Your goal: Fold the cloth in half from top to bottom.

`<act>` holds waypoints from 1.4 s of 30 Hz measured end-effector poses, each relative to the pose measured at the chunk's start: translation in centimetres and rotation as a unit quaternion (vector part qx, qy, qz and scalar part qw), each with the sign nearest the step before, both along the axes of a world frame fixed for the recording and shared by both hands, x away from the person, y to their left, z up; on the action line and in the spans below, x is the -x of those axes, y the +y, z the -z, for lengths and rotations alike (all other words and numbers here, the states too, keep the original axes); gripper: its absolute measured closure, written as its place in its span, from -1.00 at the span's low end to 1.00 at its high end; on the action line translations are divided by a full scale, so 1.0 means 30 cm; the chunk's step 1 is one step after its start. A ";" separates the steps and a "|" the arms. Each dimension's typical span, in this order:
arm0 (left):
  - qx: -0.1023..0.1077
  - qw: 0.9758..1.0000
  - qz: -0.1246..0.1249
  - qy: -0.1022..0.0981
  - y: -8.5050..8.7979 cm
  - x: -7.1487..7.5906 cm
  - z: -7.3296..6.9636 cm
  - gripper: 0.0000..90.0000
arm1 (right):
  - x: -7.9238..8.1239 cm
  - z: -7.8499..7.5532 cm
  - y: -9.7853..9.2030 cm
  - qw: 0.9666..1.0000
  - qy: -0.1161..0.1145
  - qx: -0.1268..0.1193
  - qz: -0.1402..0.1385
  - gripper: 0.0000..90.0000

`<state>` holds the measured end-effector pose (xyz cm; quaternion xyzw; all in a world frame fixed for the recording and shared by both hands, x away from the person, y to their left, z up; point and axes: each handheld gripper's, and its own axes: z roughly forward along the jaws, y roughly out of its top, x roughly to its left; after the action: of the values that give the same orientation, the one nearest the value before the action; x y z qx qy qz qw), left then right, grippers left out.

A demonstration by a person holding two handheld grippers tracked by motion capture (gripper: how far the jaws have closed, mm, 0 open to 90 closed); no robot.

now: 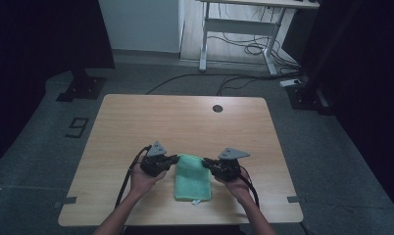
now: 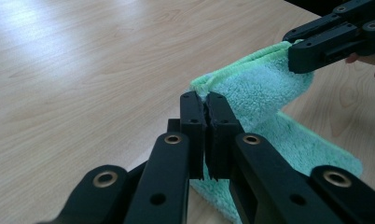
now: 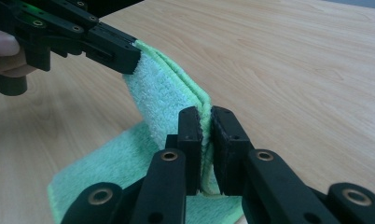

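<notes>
A green terry towel [image 1: 192,178] lies folded on the wooden table [image 1: 185,122], near its front edge. My left gripper [image 1: 174,158] is shut on the towel's far left corner, and the cloth [image 2: 260,88] is pinched between its black pads. My right gripper [image 1: 206,161] is shut on the far right corner, where two layers of the towel [image 3: 167,100] run between its pads. Both corners are lifted off the table, so the far edge stands up as a fold while the near part lies flat. A hand holds each gripper from below.
A round cable hole [image 1: 217,108] sits near the table's far edge. Beyond the table stand a white desk frame [image 1: 244,29] with loose cables [image 1: 254,49] on the floor. Dark stand bases [image 1: 82,88] rest at the far left and right.
</notes>
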<state>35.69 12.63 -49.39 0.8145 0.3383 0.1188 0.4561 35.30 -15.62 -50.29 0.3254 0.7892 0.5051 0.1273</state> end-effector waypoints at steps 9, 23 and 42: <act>-0.004 1.000 0.005 0.000 0.006 0.033 0.019 0.93 | 0.033 0.016 0.002 1.000 0.000 0.003 -0.009 0.82; -0.006 1.000 0.014 -0.005 0.003 0.078 0.015 0.93 | 0.059 0.016 -0.006 1.000 -0.002 0.002 -0.011 0.82; -0.009 0.999 0.037 0.000 -0.009 0.186 0.062 0.92 | 0.148 0.080 -0.036 0.999 0.015 0.005 -0.034 0.79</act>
<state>30.12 12.35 -51.24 0.8306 0.3070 0.1047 0.4526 30.87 -16.70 -52.70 0.3057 0.8041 0.5001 0.0998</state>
